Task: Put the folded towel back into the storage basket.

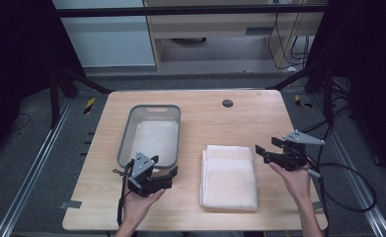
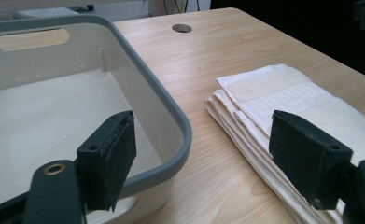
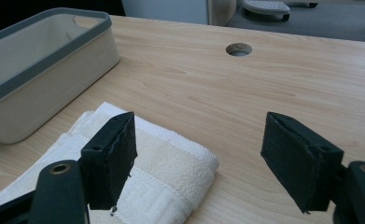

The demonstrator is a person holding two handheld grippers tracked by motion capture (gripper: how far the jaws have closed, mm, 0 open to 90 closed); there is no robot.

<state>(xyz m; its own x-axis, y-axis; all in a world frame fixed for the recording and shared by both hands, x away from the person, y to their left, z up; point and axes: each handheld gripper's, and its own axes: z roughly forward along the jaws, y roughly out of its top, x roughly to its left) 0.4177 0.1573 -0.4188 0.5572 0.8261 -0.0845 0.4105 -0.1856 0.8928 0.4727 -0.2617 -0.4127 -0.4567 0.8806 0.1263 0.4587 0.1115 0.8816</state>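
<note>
Left gripper [image 1: 167, 173]: jaws spread wide with nothing between them; held above the table [image 1: 240, 118] at the near end of the bin.
Left fingers [image 2: 108, 156]: in the left gripper view one pad sits over the bin's near right corner, the other over the near edge of the towel; no contact visible.
Right gripper [image 1: 265, 147]: jaws gaping wide, holding nothing; it sits just right of the towel's far right corner.
Right fingers [image 3: 110, 158]: in the right gripper view one pad hangs over the towel's corner, the other over bare wood; whether it touches the cloth cannot be told.
Folded towel [image 1: 229, 175]: cream, with a woven key-pattern band; lies flat between the two grippers, long axis running away from the person.
Plastic bin [image 1: 126, 131]: grey-rimmed, pale inside, long axis parallel to the towel's, just left of it, a slot handle in its far wall.
Cable hole [image 1: 227, 103]: round, beyond both sets of fingers.
Cut off: the towel's near end in both gripper views.
</note>
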